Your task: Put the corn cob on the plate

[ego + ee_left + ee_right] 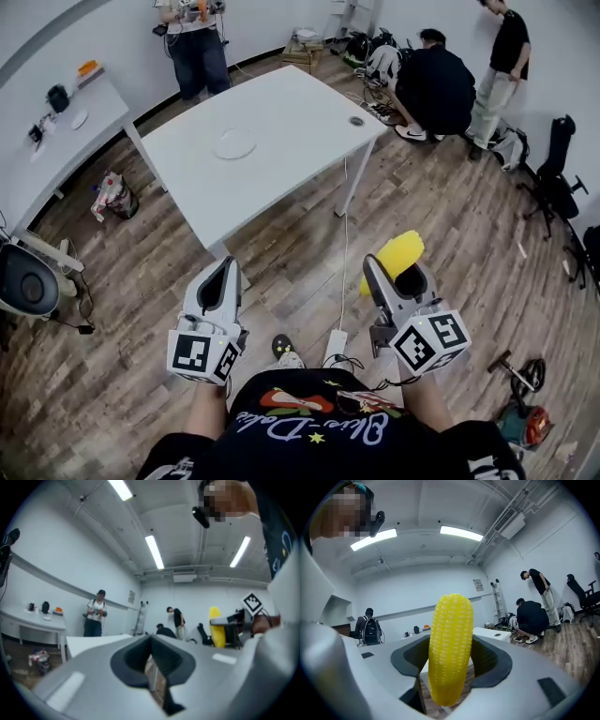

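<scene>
Two grippers: both held level in front of the person, over wood floor, well short of the white table (281, 98).
R gripper (397, 277): jaws spread wide & pinching the corn cob (451, 648) around its middle. Cob stands upright betw. the pads, tip poking above them.
L gripper (221, 281): jaws pressed together, nothing betw. them; looks idle.
Plate (234, 143): pale, bare, near centre of table, well apart from cob.
Step in hand: carry. Cob is gripped but not yet over the table; prob. about midway thru task.
Next move calls for: step/reach fwd to bring R gripper over the plate, lower till cob is just above it, then open jaws. Cob is round, so it may roll once freed; release low & near plate centre.
Others: several ppl at far side of room, not in the path.
</scene>
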### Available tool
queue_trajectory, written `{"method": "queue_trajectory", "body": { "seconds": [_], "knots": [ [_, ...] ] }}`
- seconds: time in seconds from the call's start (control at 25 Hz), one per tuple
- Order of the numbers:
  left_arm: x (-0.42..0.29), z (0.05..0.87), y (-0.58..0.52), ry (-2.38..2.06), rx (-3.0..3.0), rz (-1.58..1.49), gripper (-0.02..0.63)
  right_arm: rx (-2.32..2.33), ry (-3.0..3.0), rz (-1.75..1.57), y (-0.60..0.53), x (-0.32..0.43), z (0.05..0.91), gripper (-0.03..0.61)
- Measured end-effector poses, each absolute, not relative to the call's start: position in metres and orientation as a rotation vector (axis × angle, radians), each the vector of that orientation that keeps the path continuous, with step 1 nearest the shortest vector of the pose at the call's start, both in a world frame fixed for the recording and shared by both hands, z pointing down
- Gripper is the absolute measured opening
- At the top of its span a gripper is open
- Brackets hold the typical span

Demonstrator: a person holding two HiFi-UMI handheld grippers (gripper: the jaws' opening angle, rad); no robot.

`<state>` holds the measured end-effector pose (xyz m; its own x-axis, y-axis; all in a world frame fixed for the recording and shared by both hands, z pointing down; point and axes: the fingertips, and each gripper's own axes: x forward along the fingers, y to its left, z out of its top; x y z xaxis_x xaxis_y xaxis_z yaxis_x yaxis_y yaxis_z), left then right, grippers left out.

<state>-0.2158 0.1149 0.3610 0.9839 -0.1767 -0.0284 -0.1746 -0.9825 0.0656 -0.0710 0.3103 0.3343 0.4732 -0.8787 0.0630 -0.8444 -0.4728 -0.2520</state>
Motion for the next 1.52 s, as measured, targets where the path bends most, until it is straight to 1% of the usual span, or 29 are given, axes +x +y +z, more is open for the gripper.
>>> {"method": "queue_trajectory", "body": {
  "seconds": [0.24,0.72,0.96,1.2,1.52],
  "knots": [
    [-0.175,0.361,0.067,-0.298,3.076,-0.004,-0.009,-2.462,1.53,-0.341,0.254,-0.025,0.338,0.272],
    [-0.14,0.375,0.022,-0.442,3.055,0.031,-0.009,-2.379,1.673,-0.392,0.178,0.03,0.346,0.272],
    [-0.107,0.38,-0.022,-0.655,3.025,0.055,-0.009,-2.287,1.841,-0.432,0.11,0.088,0.359,0.272],
    [-0.058,0.368,-0.071,-0.914,2.972,0.044,-0.009,-2.148,2.038,-0.456,0.034,0.151,0.355,0.272],
    [0.004,0.361,-0.109,-1.18,2.867,-0.012,-0.009,-1.954,2.374,-0.486,-0.048,0.209,0.362,0.272]
  ]
}}
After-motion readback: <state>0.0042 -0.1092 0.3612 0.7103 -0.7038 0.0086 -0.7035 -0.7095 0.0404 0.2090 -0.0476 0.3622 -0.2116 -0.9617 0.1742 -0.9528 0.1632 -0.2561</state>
